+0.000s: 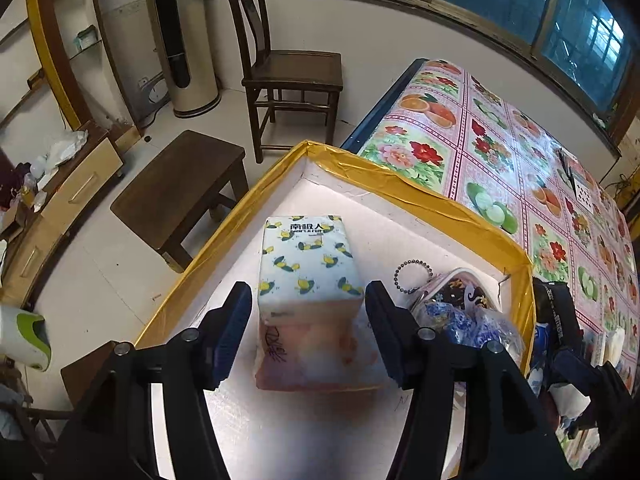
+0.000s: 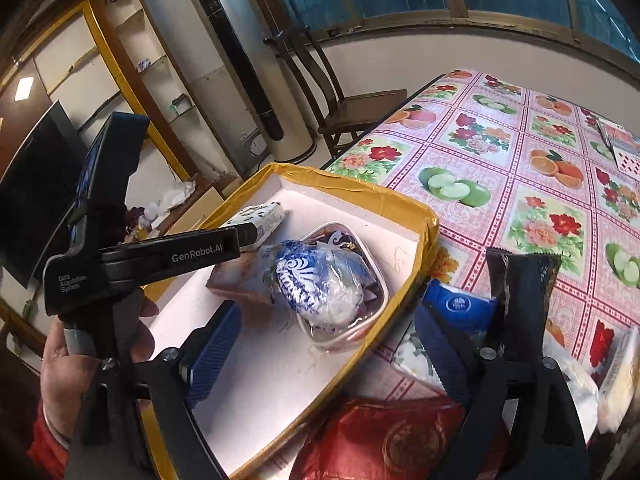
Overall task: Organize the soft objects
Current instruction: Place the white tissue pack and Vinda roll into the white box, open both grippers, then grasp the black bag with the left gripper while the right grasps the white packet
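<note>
Left tool (image 1: 308, 320) is spread wide, empty, straddling the tissue pack (image 1: 306, 264) stacked in the foam box (image 1: 420, 196). Right tool (image 2: 332, 344) gapes, empty. Pouch (image 2: 340, 280) is boxed; blue tissue pack (image 2: 460, 304) and red packet (image 2: 380, 436) are left on the table (image 2: 520, 168).

Your tissue pack with the lemon print (image 1: 308, 264) lies flat in the yellow-taped white tray (image 1: 400, 184), stacked on a pinkish soft pack (image 1: 316, 356). Just beside them you have a clear pouch with a ball chain (image 1: 448, 292), with a blue-and-white wrapped bundle (image 2: 320, 284) resting on top. Outside the tray, your table holds a blue tissue pack (image 2: 460, 304), a black wrapper (image 2: 524, 280) and a red packet (image 2: 384, 436).
</note>
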Tool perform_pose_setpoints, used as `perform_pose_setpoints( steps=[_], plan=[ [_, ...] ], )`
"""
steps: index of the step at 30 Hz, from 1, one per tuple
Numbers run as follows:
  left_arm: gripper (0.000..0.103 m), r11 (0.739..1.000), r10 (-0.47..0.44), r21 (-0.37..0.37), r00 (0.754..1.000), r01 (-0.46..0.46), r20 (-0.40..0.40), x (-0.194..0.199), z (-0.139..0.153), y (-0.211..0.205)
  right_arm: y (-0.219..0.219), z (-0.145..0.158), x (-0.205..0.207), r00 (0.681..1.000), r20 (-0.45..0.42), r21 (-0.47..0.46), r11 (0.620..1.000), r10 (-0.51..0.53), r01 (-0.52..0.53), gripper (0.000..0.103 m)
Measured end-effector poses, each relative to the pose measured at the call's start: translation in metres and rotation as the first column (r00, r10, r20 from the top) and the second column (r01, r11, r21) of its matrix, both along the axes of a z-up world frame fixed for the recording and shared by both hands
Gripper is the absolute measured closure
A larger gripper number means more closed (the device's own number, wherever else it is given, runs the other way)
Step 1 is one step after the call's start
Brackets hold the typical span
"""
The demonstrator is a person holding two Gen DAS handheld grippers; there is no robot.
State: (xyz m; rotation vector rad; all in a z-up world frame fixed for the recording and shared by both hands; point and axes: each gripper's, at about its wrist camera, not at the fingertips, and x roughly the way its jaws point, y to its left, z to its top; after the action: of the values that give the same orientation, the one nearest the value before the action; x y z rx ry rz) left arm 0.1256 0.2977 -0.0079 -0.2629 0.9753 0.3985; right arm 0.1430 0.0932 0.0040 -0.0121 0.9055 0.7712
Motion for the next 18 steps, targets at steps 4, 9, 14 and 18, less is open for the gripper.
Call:
perform_pose_setpoints(
  steps=[4, 9, 14, 18],
  plan=[
    [0.036, 0.999, -0.018, 0.036, 0.999, 0.017, 0.032, -0.021, 0.011, -0.018, -0.024, 0.015, -0.030, 0.999, 0.047, 0.038, 0.999, -0.014, 0.013, 0.002],
    [0.029, 0.995, -0.061, 0.082, 0.993, 0.053, 0.098, -0.054, 0.026, -0.052, -0.060, 0.025, -0.077, 0.992, 0.118, 0.054, 0.998, -0.045, 0.039, 0.002],
    [0.024, 0.992, -0.094, 0.098, 0.984, 0.080, 0.153, -0.083, 0.033, -0.089, -0.114, 0.034, -0.116, 0.964, 0.221, 0.071, 0.989, -0.145, 0.133, 0.001],
    [0.024, 0.989, -0.134, 0.080, 0.979, 0.122, 0.157, -0.097, 0.027, -0.121, -0.164, 0.035, -0.132, 0.943, 0.249, 0.059, 0.975, -0.222, 0.214, 0.000]
  ],
)
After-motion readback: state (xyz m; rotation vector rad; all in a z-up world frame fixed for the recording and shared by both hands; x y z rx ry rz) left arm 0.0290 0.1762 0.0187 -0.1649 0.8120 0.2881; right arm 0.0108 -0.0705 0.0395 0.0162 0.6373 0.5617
